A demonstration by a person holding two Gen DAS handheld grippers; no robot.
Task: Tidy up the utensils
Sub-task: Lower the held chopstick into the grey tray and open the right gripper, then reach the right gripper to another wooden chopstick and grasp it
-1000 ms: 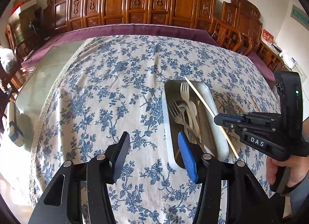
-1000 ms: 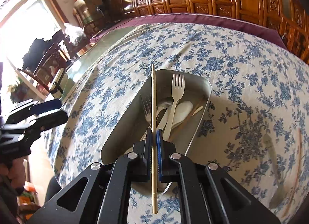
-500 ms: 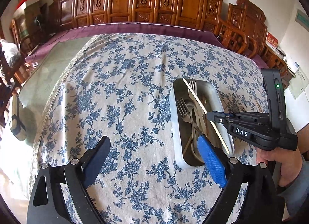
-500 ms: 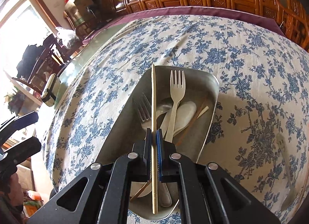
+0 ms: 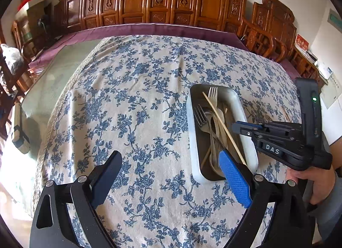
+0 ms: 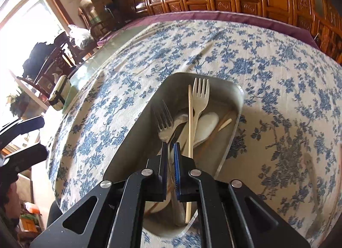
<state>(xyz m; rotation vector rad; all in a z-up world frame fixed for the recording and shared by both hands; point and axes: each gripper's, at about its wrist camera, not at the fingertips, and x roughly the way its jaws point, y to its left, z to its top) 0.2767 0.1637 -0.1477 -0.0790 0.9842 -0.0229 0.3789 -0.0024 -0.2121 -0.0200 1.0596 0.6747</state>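
The right gripper hangs low over the tray. Its two fingers sit close together with only a thin gap between them, and nothing is pinched in that gap. The chopstick lies in the tray just to the right of the fingers, loose, with its far tip beside the white fork. Half a second ago the same chopstick stood clamped between these fingers, so it has been let go and now rests on the other utensils. A metal fork, a white spoon and a second chopstick are also in the tray. The left gripper is spread wide, with its black finger over the blue-flowered cloth and its blue finger at the near end of the tray. It holds nothing and it looks the same as before. From the left camera the right gripper hovers at the right rim of the tray, and the chopstick lies slanted across the forks inside. The tray sits on the surface toward its right side.
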